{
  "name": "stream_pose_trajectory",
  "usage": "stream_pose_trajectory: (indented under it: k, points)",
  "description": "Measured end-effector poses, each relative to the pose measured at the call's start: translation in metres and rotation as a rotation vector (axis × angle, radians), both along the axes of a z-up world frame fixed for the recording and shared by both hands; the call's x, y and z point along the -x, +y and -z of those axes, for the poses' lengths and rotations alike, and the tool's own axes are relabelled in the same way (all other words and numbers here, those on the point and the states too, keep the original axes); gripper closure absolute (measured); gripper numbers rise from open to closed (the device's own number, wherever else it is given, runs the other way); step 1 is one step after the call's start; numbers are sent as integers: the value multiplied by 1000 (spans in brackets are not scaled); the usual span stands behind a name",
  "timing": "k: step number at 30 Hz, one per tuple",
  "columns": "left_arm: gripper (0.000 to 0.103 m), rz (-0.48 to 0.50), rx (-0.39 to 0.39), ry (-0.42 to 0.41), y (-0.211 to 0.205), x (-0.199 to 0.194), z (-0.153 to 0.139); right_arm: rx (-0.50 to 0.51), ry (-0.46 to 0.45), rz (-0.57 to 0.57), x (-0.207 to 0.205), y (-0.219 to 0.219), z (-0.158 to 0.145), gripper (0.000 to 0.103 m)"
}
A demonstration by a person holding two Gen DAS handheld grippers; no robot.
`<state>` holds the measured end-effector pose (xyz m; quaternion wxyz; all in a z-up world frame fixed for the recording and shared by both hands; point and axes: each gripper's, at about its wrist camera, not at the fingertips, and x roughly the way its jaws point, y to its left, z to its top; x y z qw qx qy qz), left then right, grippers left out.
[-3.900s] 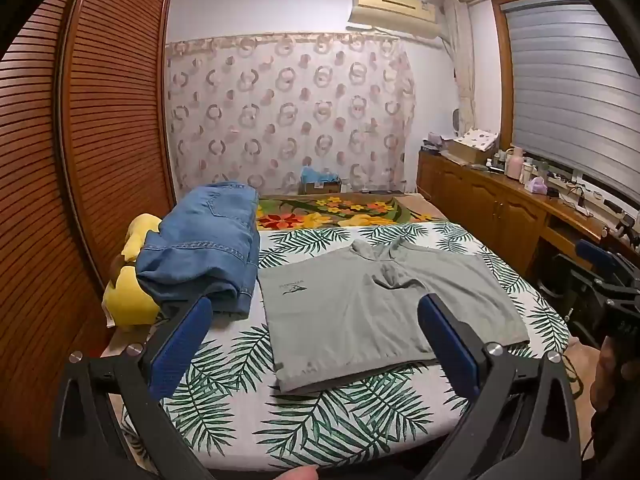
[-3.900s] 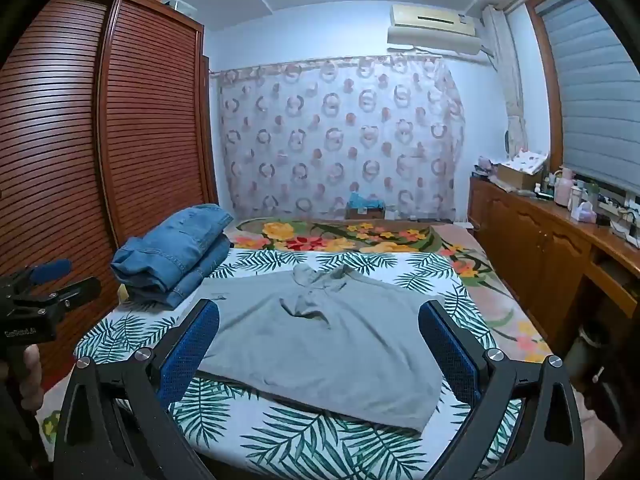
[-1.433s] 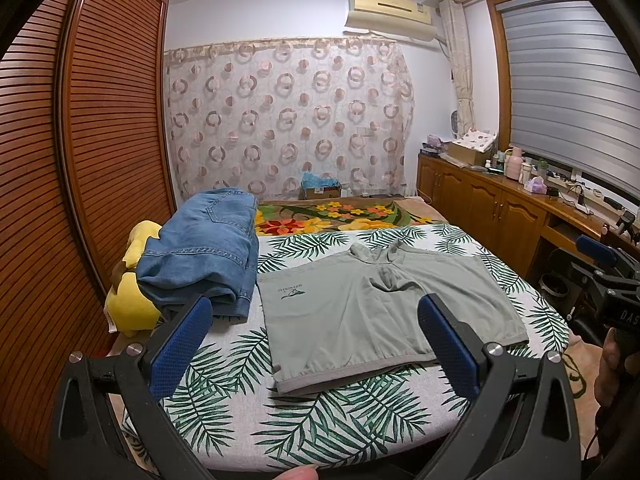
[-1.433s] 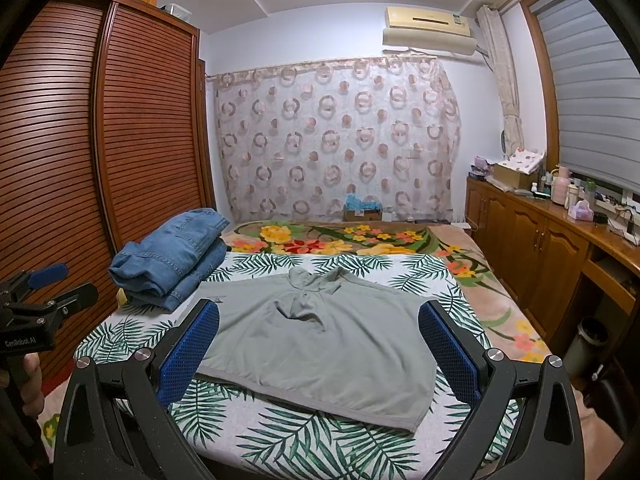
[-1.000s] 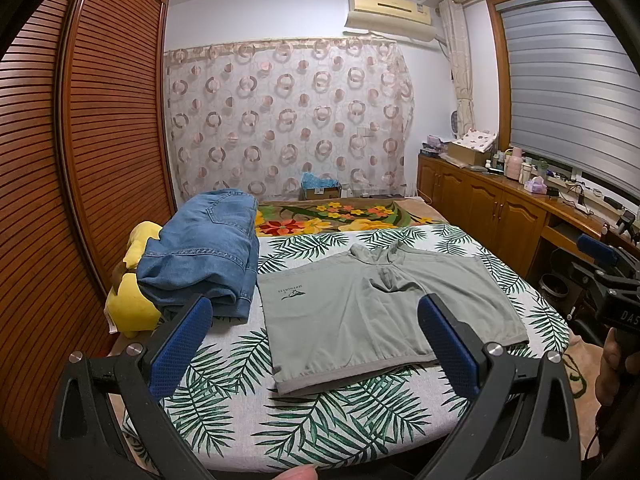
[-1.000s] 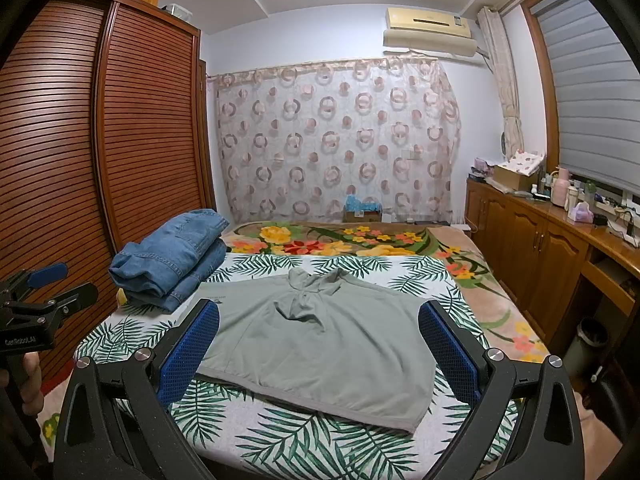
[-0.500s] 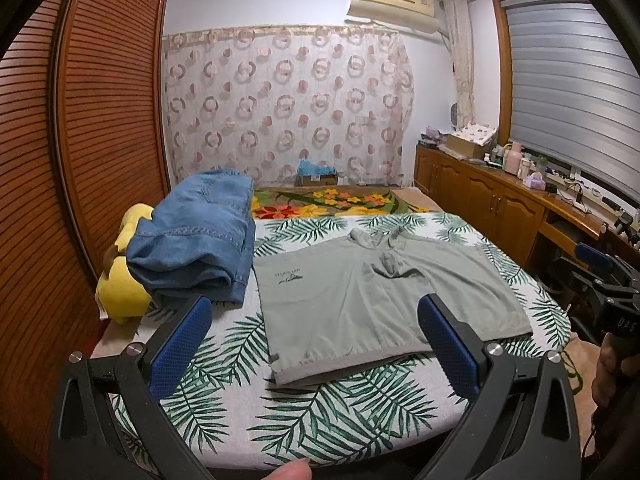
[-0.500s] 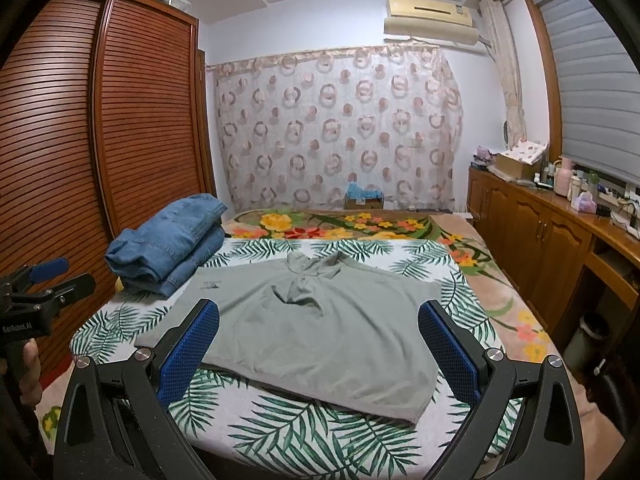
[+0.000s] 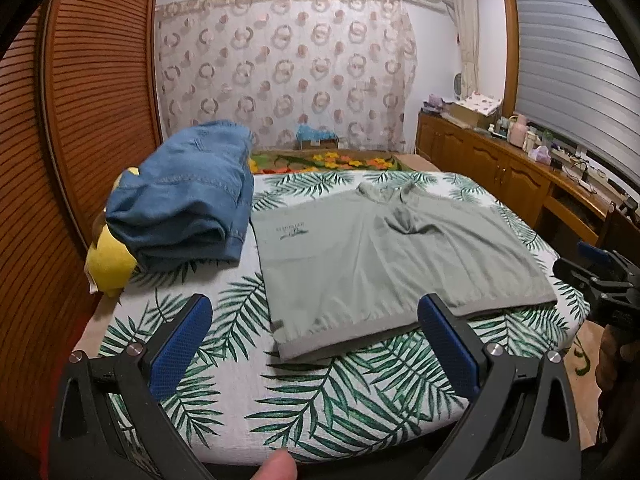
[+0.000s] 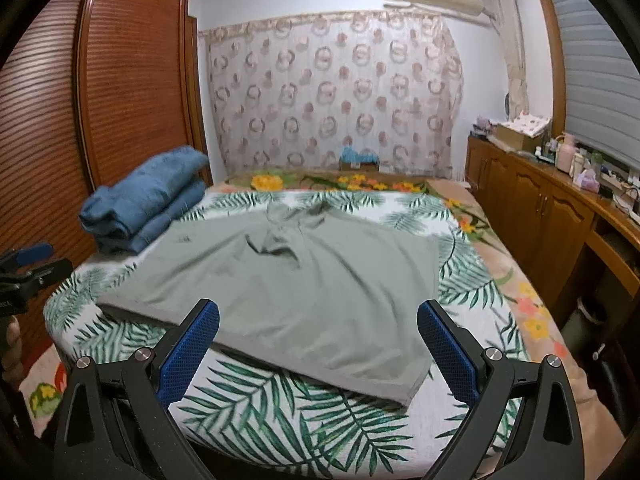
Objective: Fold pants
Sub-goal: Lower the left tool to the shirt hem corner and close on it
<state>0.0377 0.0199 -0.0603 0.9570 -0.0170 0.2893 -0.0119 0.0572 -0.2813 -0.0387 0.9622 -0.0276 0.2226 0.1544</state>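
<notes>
Grey-green pants (image 9: 384, 256) lie flat on a palm-print bed (image 9: 344, 400), beside folded blue jeans (image 9: 188, 200); the left gripper (image 9: 316, 344) and right gripper (image 10: 318, 342) hover near the hem, jaws apart, holding nothing. A shallow pinch could likely lift only the top layer and skew the fold. No containers hold anything relevant.

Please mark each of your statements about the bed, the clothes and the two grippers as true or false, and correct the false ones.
1. The grey garment lies spread flat on the bed. True.
2. The left gripper holds the grey garment. False: its jaws are open and empty.
3. The folded jeans lie beside the grey garment. True.
4. The jeans rest on something red. False: something yellow shows under them.
5. The right gripper is shut. False: its jaws are wide open.
</notes>
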Motion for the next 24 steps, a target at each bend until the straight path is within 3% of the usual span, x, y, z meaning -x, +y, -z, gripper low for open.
stream_pose_trajectory:
  k: [9, 14, 19, 24]
  points:
    - [2, -3, 22, 44, 15, -11, 22, 39, 65, -15, -10, 3, 5, 3]
    - [21, 10, 35, 103, 25, -20, 35, 61, 99, -37, -16, 2, 3, 9]
    - [38, 9, 55, 153, 33, -25, 51, 76, 114, -36, -20, -3, -4, 22]
    - [43, 16, 48, 194, 32, -27, 62, 88, 131, -31, -21, -4, -1, 24]
